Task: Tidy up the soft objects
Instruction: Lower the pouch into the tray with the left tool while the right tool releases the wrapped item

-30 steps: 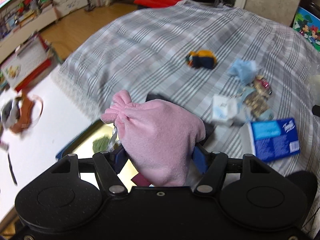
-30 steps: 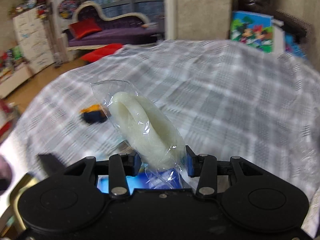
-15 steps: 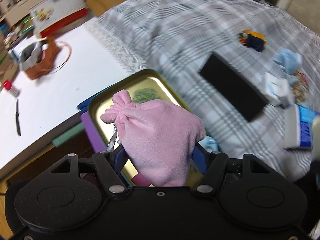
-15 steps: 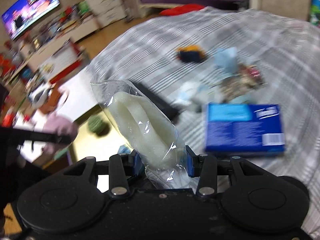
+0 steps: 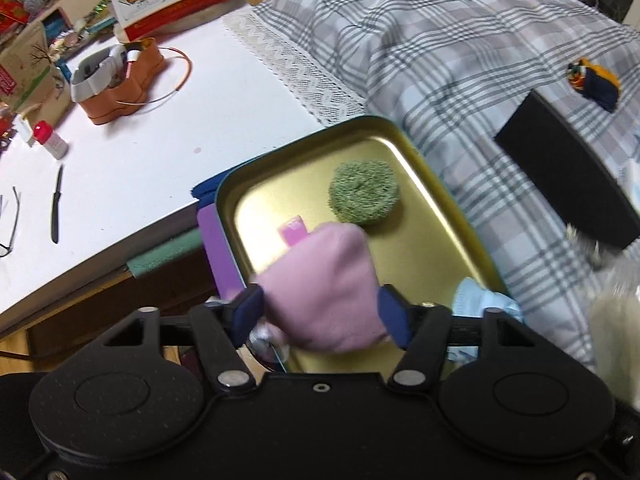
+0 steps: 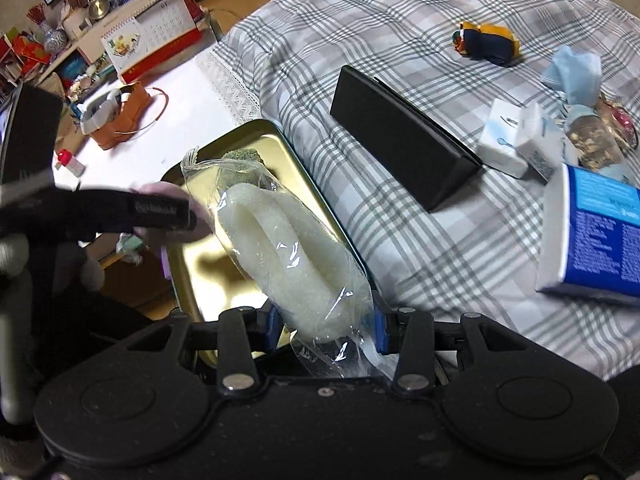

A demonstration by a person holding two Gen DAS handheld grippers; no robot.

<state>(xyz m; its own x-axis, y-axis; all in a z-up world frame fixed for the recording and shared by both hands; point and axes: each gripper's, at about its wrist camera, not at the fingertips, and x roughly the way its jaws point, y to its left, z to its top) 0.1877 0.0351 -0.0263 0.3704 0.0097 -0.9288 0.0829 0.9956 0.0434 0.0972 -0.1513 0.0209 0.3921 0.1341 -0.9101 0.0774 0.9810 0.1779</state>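
The left tool [image 5: 320, 312] sits low in its own view with the pink fleece pouch [image 5: 324, 284] between its blue pads; the jaws are closing on it, and the pads press its sides. The pouch hangs over the near half of the gold tin tray [image 5: 440, 204], whose raised rim runs from the centre of the frame toward the lower right. Inside the tray, a green round scrubber [image 5: 364, 192] lies in the far right corner, just beside the pouch, and a small purple tab [image 5: 294, 230] pokes out at the pouch's upper left edge. The far left part of the tray floor is bare.

The right tool [image 6: 324, 326] is clamped narrow on the clear bag holding a white foam pad [image 6: 280, 252], which slants up to the left over the tray's right rim.

Left of the tray lies the white worktop [image 5: 140, 152], mostly open near its front edge. Right of it, the plaid cloth [image 5: 460, 60] carries a black box [image 5: 568, 176], near the tray's right rim but apart from it.
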